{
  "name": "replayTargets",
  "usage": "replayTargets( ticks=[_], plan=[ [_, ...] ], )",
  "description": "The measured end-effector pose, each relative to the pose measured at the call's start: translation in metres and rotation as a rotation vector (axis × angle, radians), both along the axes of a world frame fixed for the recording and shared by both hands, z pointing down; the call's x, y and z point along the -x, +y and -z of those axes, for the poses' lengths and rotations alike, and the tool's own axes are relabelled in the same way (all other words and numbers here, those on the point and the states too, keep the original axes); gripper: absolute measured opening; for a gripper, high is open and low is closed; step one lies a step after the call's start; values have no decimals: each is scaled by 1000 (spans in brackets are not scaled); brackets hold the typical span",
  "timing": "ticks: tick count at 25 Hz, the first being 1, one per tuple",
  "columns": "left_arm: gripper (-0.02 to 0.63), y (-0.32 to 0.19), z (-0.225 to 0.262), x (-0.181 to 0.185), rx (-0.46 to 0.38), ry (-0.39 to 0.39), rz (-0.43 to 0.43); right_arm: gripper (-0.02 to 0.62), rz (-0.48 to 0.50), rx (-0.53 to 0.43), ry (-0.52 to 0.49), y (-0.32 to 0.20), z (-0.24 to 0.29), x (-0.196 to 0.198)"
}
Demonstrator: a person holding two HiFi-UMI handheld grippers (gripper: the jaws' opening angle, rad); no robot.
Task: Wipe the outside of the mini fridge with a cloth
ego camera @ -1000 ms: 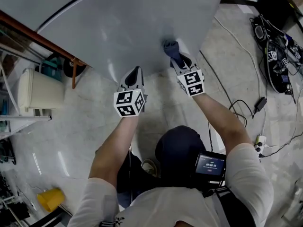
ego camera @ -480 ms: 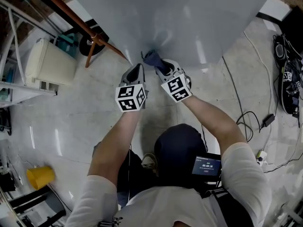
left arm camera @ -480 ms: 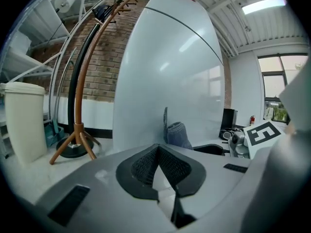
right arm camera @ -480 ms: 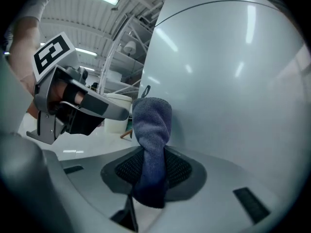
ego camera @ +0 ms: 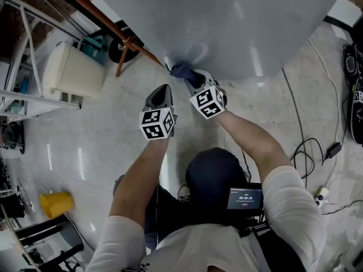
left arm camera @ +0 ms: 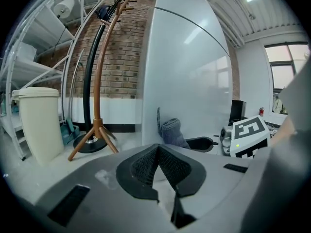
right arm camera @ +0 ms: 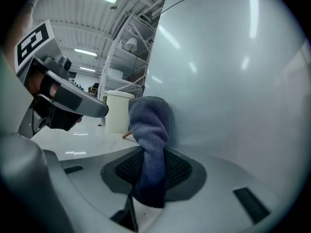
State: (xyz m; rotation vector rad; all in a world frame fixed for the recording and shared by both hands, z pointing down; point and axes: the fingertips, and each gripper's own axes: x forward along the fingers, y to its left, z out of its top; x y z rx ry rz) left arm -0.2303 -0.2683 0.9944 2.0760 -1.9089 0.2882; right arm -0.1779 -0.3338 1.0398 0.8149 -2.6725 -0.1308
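The mini fridge (ego camera: pixel 227 21) fills the top of the head view as a pale grey glossy wall. My right gripper (ego camera: pixel 193 79) is shut on a blue-grey cloth (ego camera: pixel 181 70), which is pressed against the fridge near its lower left corner. In the right gripper view the cloth (right arm camera: pixel 150 123) sticks up from between the jaws and touches the fridge (right arm camera: pixel 233 81). My left gripper (ego camera: pixel 161 90) hovers just left of the right one, shut and empty, clear of the fridge. In the left gripper view the cloth (left arm camera: pixel 171 131) shows against the fridge's (left arm camera: pixel 189 67) edge.
A cream lidded bin (ego camera: pixel 71 69) stands on the floor at left beside metal shelving (ego camera: pixel 22 95). A brown coat stand (ego camera: pixel 122 44) stands close to the fridge's left corner. Cables (ego camera: pixel 317 146) trail over the floor at right. A yellow object (ego camera: pixel 55 204) lies lower left.
My right gripper has slid the cloth leftward along the fridge's lower part, to its left corner. The left gripper has stayed beside it.
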Motion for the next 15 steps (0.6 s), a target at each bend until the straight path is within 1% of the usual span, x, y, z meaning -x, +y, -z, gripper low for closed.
replayTargets(
  ticks=[3,6,15],
  plan=[
    [5,-3,0,-5,-2,5,-12,114,-14,-3,0,-5,1,-7],
    [3,-10,-3,-19,-5,14,-41,114,-35,-13,9,-12,2,-25],
    [5,-29,-2,-75,-25,74,-156,114,-156,-9,23,-33,0,-106]
  ],
)
